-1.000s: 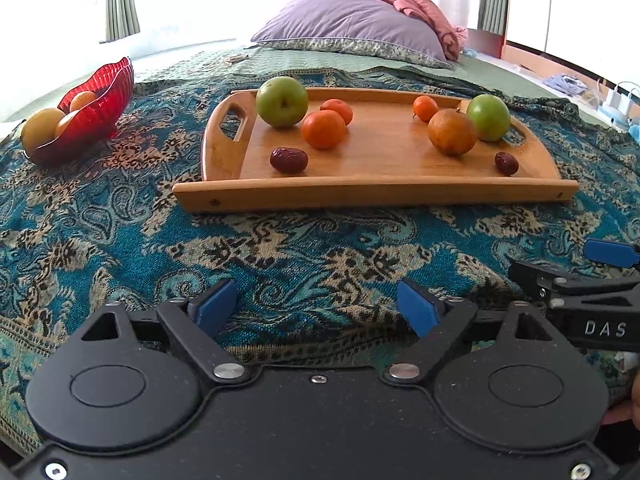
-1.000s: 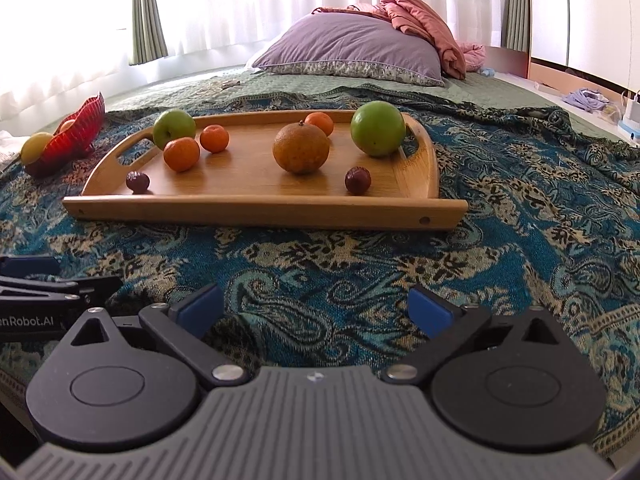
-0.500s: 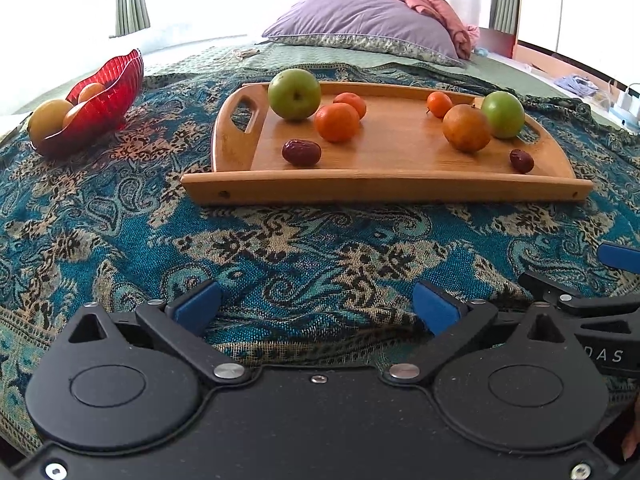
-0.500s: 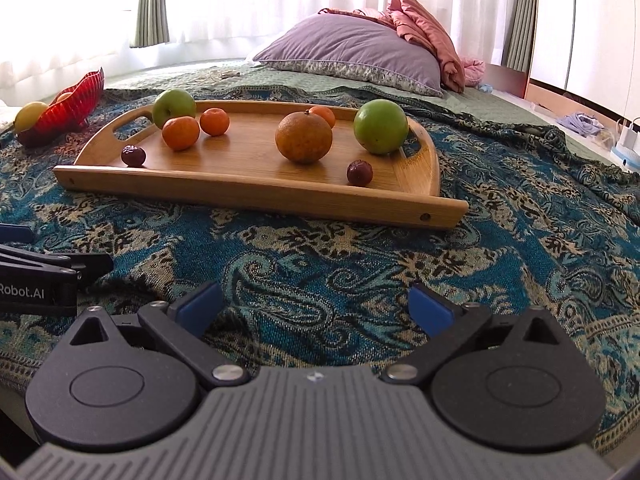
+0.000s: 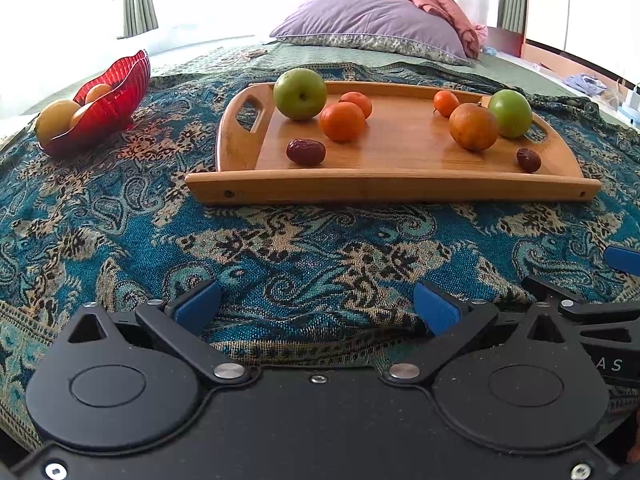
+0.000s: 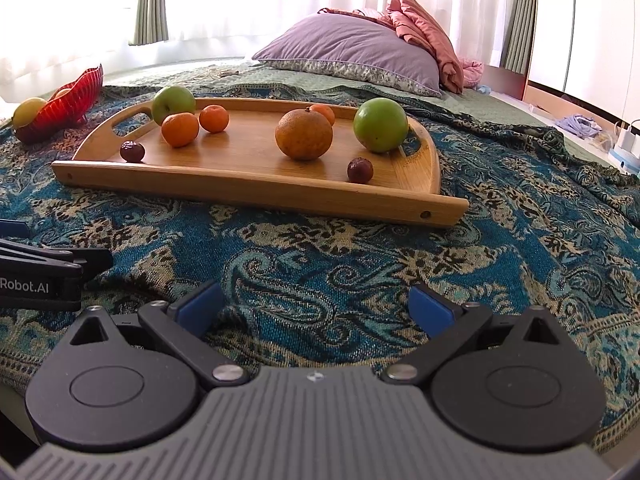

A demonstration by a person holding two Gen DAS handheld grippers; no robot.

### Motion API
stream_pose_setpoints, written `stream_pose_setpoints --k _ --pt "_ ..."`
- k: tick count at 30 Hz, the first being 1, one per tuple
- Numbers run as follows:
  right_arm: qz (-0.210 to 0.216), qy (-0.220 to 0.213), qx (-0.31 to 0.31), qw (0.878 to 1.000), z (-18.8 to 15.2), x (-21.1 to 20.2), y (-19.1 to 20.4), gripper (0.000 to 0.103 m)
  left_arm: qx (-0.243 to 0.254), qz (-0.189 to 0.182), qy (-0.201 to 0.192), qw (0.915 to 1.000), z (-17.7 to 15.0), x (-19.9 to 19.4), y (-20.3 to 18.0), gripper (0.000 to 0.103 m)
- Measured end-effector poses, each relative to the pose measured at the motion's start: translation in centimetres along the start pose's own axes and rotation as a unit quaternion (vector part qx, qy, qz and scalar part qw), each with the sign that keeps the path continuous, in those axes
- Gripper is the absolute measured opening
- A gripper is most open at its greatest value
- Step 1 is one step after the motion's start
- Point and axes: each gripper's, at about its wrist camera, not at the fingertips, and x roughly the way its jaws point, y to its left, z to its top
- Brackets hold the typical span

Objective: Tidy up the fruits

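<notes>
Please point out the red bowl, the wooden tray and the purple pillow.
red bowl point(image 5: 116, 96), left wrist view, outer wall.
wooden tray point(image 5: 384, 191), left wrist view, front rim.
purple pillow point(image 6: 352, 46), right wrist view, top face.

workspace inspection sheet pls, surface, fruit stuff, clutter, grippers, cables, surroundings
surface: patterned teal blanket over a bed.
job's things: wooden tray holding two green apples, three small oranges, a large brownish orange and two dates; red bowl to its left holding yellow-orange fruit.
clutter: nothing seen on the blanket.
grippers: left gripper and right gripper both with jaws open, empty, short of the tray.
cables: nothing clearly seen.
surroundings: purple pillow, pink cloth, curtains.
</notes>
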Motion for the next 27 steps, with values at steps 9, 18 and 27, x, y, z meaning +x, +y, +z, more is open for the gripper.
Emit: stream_pose_setpoints --k 9,18,27 --pt "-0.001 -0.001 -0.001 1.0 -0.04 -0.09 0.01 0.103 -0.001 0.0 0.002 1.0 0.04 0.07 0.03 0.103" --pt "-0.001 -0.001 -0.001 1.0 -0.04 -0.11 0.02 0.103 -0.002 -0.002 0.004 1.0 0.0 0.23 0.04 0.103" --pt "-0.001 -0.001 -0.001 1.0 -0.04 -0.1 0.03 0.103 -0.002 -0.002 0.004 1.0 0.01 0.22 0.06 0.103"
